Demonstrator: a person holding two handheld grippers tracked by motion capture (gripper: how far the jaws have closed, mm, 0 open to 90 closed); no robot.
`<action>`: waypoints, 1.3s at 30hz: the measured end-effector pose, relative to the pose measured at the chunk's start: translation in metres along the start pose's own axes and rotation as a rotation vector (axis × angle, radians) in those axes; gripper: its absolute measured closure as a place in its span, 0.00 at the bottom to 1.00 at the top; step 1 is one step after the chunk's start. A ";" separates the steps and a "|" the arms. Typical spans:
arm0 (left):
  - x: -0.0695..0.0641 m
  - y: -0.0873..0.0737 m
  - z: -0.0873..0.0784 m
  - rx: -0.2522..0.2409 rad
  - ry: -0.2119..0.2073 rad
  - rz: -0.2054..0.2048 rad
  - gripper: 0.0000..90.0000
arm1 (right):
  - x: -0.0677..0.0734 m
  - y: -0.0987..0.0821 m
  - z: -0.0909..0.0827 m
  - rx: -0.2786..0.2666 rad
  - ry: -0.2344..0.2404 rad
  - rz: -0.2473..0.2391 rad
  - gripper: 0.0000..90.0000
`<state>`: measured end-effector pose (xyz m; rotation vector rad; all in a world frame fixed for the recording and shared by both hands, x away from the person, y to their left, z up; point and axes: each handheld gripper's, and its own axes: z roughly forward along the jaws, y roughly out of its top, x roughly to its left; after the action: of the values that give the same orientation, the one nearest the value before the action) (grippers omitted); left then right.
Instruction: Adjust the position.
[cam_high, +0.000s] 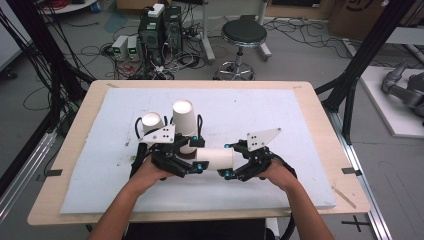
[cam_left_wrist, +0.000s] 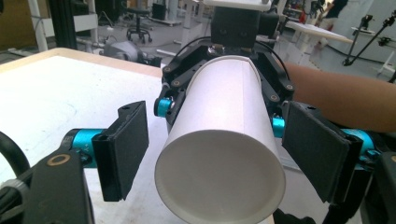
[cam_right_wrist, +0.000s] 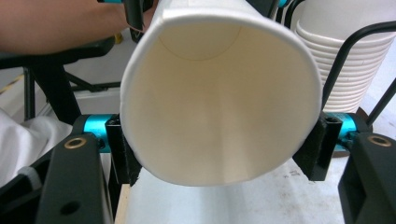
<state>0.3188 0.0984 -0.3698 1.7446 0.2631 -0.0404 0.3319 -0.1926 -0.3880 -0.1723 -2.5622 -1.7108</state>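
A white paper cup (cam_high: 216, 158) lies level above the table, held between my two grippers. My right gripper (cam_high: 231, 166) is shut on its mouth end. In the right gripper view the open mouth (cam_right_wrist: 219, 98) faces the camera, with my right gripper (cam_right_wrist: 219, 149) pressing a pad on each side. My left gripper (cam_high: 192, 167) is open around the cup's base end. In the left gripper view the cup (cam_left_wrist: 224, 140) sits between the spread jaws of my left gripper (cam_left_wrist: 219, 151), and its left pad (cam_left_wrist: 126, 149) stands clear of the cup wall.
Two stacks of white cups (cam_high: 152, 121) (cam_high: 184, 117) stand in black wire holders just behind my left gripper; one stack (cam_right_wrist: 345, 60) shows close by. A white mat (cam_high: 280, 110) covers the wooden table (cam_high: 75, 130). A stool (cam_high: 244, 35) and computer boxes (cam_high: 160, 27) stand on the floor beyond.
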 end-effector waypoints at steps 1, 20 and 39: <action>0.000 -0.001 0.001 0.013 -0.003 0.000 0.27 | 0.000 0.000 0.001 0.001 0.002 -0.002 0.34; 0.000 -0.001 -0.002 -0.041 -0.034 0.024 0.40 | 0.000 0.002 -0.001 -0.115 0.005 0.110 0.20; -0.003 -0.002 0.005 0.102 0.018 0.028 0.25 | 0.001 0.005 -0.001 -0.018 0.026 0.027 0.34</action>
<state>0.3158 0.0935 -0.3725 1.8503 0.2539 -0.0183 0.3312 -0.1918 -0.3824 -0.1823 -2.5155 -1.7152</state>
